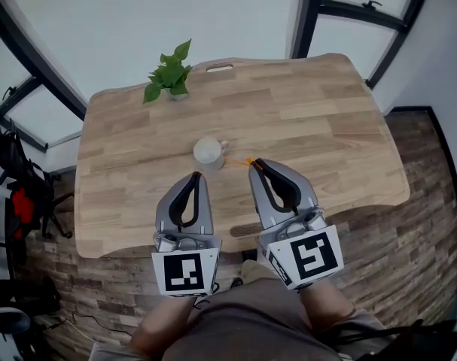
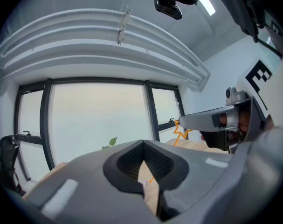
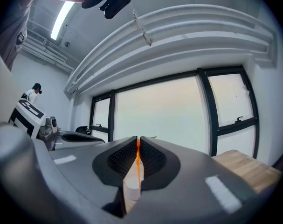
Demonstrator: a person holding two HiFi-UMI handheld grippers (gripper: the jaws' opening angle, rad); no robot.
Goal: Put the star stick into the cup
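Star stick (image 3: 138, 167) is pinched between the closed jaws of the right gripper (image 3: 137, 141), a thin orange line running down the slot between them. The cup (image 1: 207, 151) stands on the wooden table (image 1: 326, 126), just left of and a little beyond that gripper's tip, so the stick is not yet in it. The left gripper (image 2: 143, 143) hangs beside it on the near left, jaws together on nothing. To do this step well, I would carry the stick's low end over the cup's mouth first, keep the stick close to upright, lower until the tip is well inside the rim, and only then part the jaws; a slanted drop could catch the rim or tip a light cup. The left gripper could steady the cup if it rocks. The right gripper view shows the grip itself and the pale cup lined up low behind the stick, but not the star. The left gripper view shows the star end (image 2: 181, 130) poking above the right jaw tips, with the shaft slanting down below. Only the head view gives the layout, including a plant (image 1: 170, 74) at the far left.
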